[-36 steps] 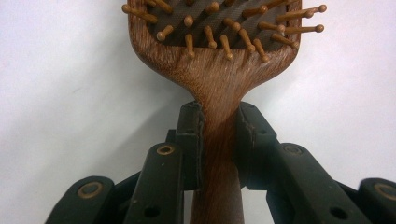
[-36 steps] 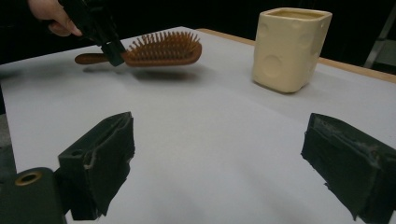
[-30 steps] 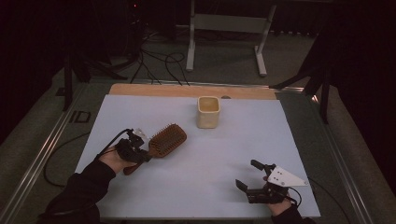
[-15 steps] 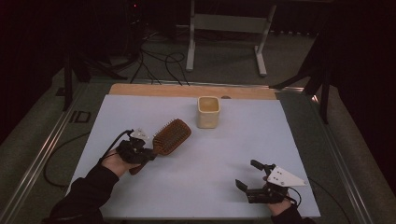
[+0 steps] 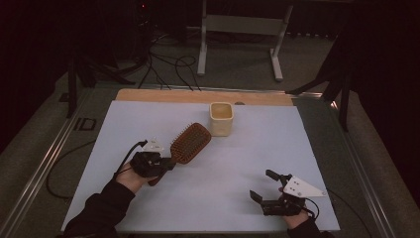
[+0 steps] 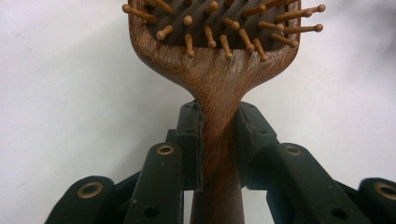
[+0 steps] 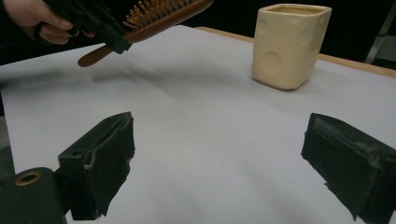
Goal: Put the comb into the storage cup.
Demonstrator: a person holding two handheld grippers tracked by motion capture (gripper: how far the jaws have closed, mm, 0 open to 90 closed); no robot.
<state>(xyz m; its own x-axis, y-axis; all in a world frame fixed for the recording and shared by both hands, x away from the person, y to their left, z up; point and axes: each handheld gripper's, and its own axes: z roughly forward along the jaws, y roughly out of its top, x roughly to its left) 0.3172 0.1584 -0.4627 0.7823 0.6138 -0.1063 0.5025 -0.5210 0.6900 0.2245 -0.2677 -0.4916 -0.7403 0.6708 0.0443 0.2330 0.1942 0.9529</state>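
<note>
We see the left gripper [image 5: 166, 163] pinching the handle of the wooden hairbrush [image 5: 189, 143], lifted above the desk [image 5: 297, 148] near the cream cup [image 5: 221, 118]. We judge the carrying step; next, aim into the cup. The right gripper [image 5: 265, 186] rests spread.

White sheet [image 5: 223, 168] on table, wood strip [image 5: 168, 95] behind; cables [image 5: 168, 64] & metal stand [image 5: 242, 25] on floor
</note>
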